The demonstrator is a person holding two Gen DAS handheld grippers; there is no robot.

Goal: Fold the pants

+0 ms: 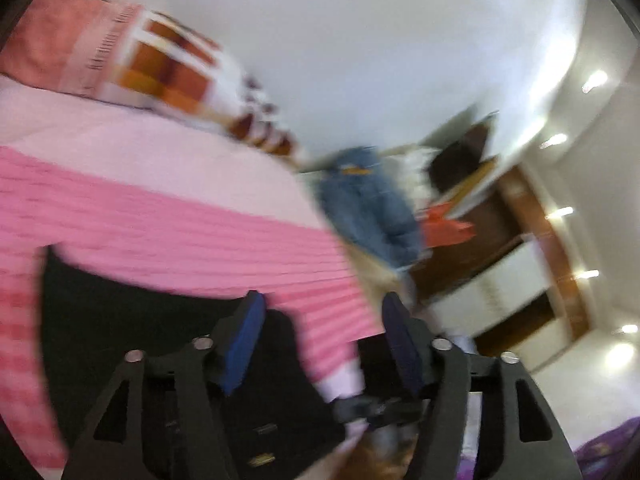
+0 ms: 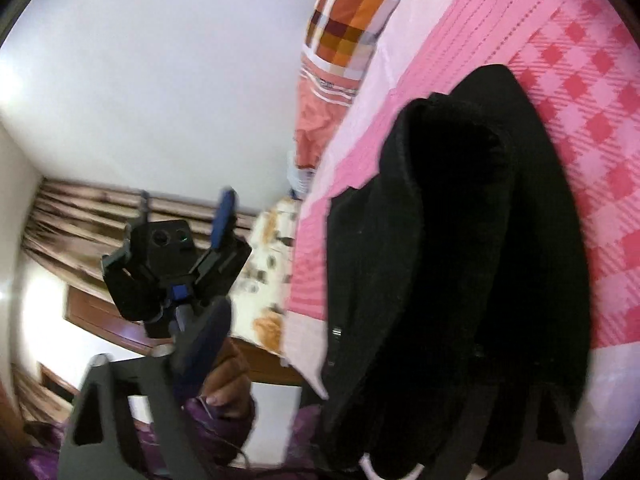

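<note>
One pair of black pants (image 2: 452, 248) lies bunched in thick folds on the bed (image 2: 600, 92), over the pink checked cover near its edge. Two tools around. The left tool (image 1: 322, 320) is released, blue pads apart with nothing between them, hovering by the pants' edge. The right tool (image 2: 360, 360): only one finger (image 2: 204, 344) shows, the pants cover the rest, so I can't tell its state. Two pillows (image 2: 340, 24) sit at the bed's far end.
</note>
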